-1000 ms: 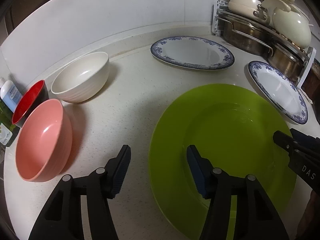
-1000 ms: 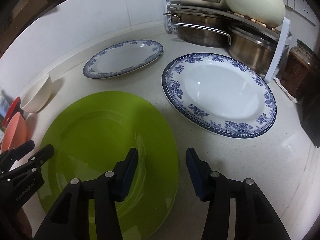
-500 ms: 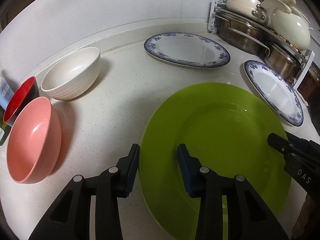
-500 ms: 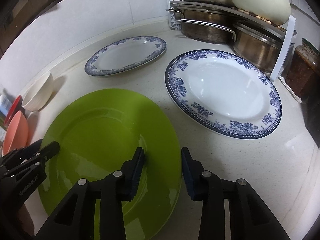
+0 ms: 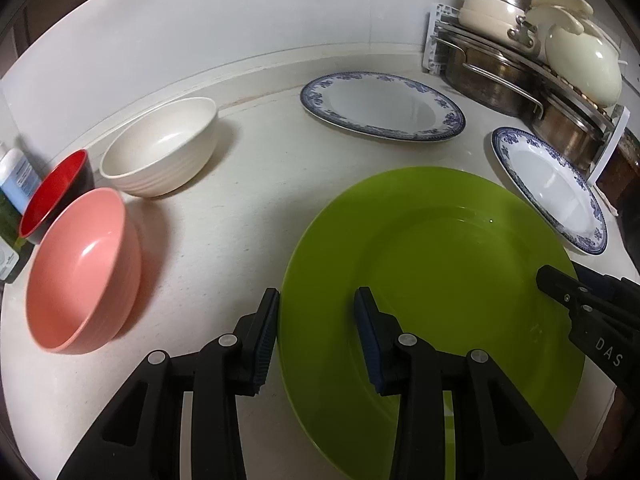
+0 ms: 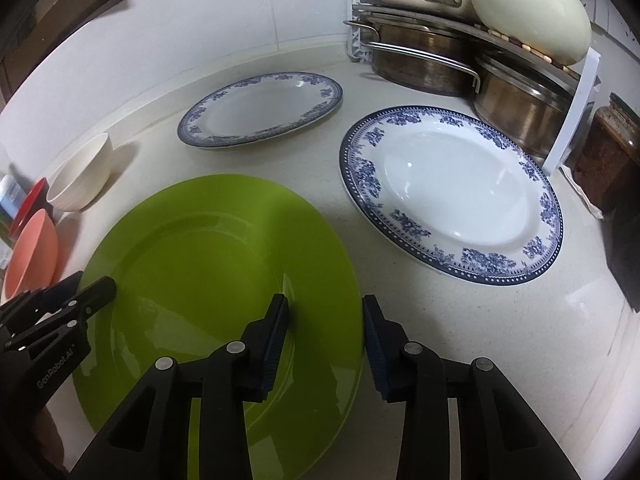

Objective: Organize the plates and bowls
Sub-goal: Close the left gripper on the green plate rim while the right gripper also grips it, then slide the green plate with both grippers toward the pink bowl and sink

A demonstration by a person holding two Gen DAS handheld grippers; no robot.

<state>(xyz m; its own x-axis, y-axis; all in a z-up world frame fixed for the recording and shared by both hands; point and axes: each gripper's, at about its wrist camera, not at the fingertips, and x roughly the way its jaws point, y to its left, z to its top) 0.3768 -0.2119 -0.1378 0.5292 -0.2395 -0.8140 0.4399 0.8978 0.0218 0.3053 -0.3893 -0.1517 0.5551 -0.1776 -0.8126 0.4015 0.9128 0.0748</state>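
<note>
- Pale speckled stone countertop (image 5: 256, 216) w/ a white tiled wall behind; corner rack of steel pots and cream lidded cookware (image 6: 460, 52) at the far right.
- Big lime-green glossy round plate (image 5: 440, 280) lies flat nearest me, between both tools. Looks stiff, slick-glazed, prob breakable; wide and shallow, so the rim is the only place to take hold. Opposite edges, both sides at once, seems safest.
- Two white plates w/ blue floral rims: one (image 6: 452, 192) just right of the green one, the other (image 6: 260, 110) farther back nr the wall. Both flat, apart from each other.
- Bowls at left: salmon-pink glossy bowl (image 5: 80, 268), cream ribbed bowl (image 5: 160, 146), red bowl w/ dark outside (image 5: 56, 188), all close together, upright. Rounded walls, likely slippery; grab by the lip.
- Left gripper (image 5: 316, 332): pads apart, straddling the green plate's left rim, outer pad at the edge, not clamped.
- Right gripper (image 6: 326, 340): pads apart, straddling the right rim, same way.
- Small bottle w/ blue label (image 5: 18, 182) at far left, partly cut off.
</note>
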